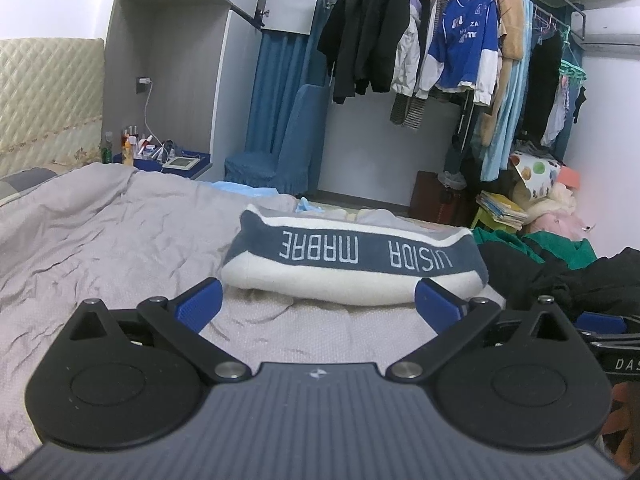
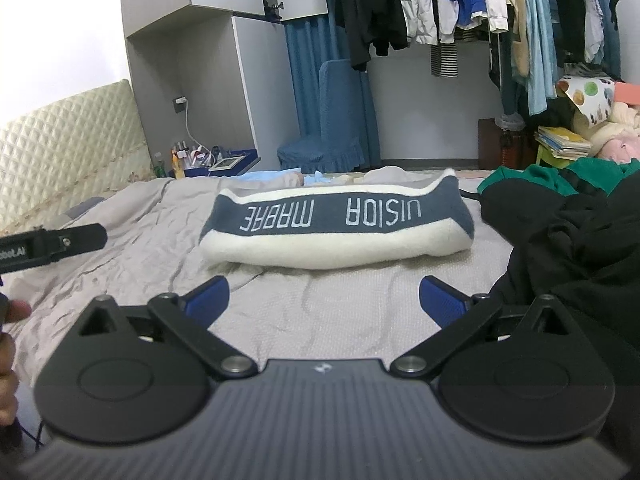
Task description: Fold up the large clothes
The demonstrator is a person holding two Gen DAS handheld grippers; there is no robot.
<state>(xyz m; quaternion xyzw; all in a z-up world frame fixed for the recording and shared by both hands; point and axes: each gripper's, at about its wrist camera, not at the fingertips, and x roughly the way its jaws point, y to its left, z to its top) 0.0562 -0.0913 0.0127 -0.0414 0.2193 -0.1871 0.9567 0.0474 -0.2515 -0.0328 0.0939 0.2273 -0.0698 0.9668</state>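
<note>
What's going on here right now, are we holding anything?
Nothing is held. Both the left gripper and right gripper hover open over the grey bedsheet. A folded white-and-navy sweater lies ahead of them on the bed. A pile of black and green clothes waits unfolded to the right.

The right tongs [image 2: 324, 298] hover with their blue-padded jaws spread wide over the grey bed [image 2: 160, 216], holding nothing. Ahead of them a folded white-and-navy sweater [image 2: 336, 220] lies across the bed with its lettered band facing the camera upside down, and a heap of black clothes [image 2: 568, 248] sits just to its right with a green garment [image 2: 532, 178] behind. The other tongs [image 2: 52, 246] enter at the left edge.
</note>
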